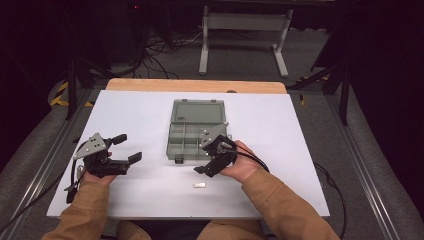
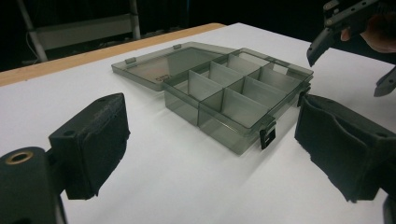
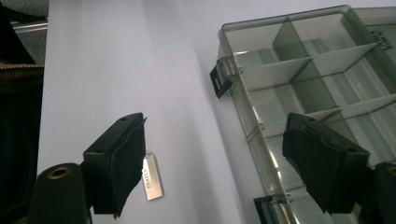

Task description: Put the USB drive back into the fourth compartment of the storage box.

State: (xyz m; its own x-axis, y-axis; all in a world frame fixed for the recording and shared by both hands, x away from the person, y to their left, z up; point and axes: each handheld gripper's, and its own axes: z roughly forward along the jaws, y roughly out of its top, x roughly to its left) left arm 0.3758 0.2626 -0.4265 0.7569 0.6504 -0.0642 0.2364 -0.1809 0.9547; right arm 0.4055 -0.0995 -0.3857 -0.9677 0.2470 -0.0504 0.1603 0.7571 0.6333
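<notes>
The right gripper (image 1: pixel 202 169) tilts down over the white bench (image 1: pixel 140 115), jaws apart with nothing between them, beside the small silver metal stick (image 3: pixel 152 177). That stick lies on the bench near the open smoky-grey plastic compartment box (image 1: pixel 192 140); one jaw hides part of it. The left gripper (image 1: pixel 129 149) hovers level, jaws apart on nothing, pointing at the box.

dark room, grey carpet floor (image 1: pixel 310 120), tangled cables (image 1: pixel 160 55), white frame (image 1: pixel 245 30)
</notes>
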